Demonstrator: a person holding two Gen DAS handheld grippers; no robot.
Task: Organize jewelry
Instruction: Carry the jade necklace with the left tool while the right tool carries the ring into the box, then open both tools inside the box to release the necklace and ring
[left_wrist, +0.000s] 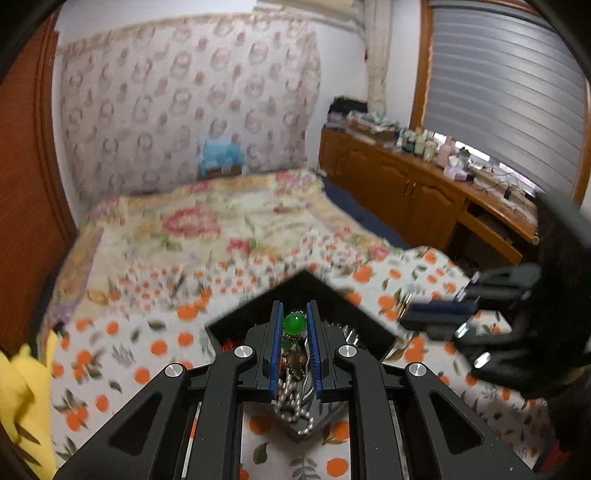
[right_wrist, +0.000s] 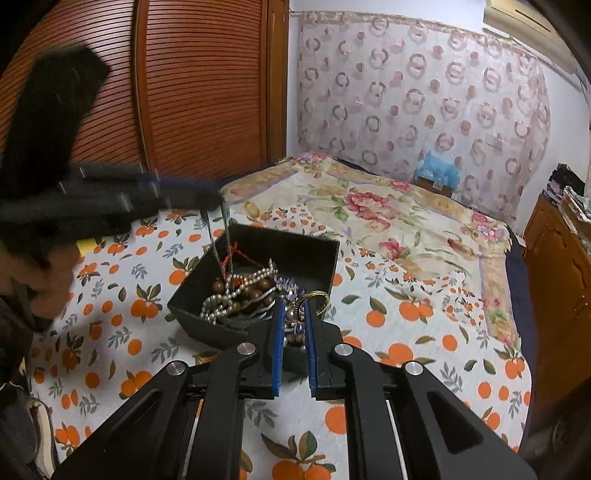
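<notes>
A black box (right_wrist: 295, 251) of tangled jewelry sits on the orange-print sheet; pearls (right_wrist: 236, 291) and brown beads lie in it. My left gripper (left_wrist: 294, 306) is shut on a necklace with a green stone (left_wrist: 294, 324), and silver chain and beads dangle below the pads over the box (left_wrist: 306, 286). In the right wrist view the left gripper (right_wrist: 218, 197) is blurred, with thin chain (right_wrist: 225, 236) running from it down into the box. My right gripper (right_wrist: 294, 301) is narrowly shut on a beaded piece with a gold ring (right_wrist: 318, 297) at the box's near corner. It also shows blurred (left_wrist: 406, 314) at right.
The box rests on a bed with an orange-print sheet (right_wrist: 406, 332) and a floral quilt (left_wrist: 207, 221). A wooden wardrobe (right_wrist: 207, 92) stands on one side, a cluttered wooden cabinet (left_wrist: 406, 184) on the other. Yellow cloth (left_wrist: 22, 387) lies at the sheet's edge. A hand (right_wrist: 44, 280) holds the left gripper.
</notes>
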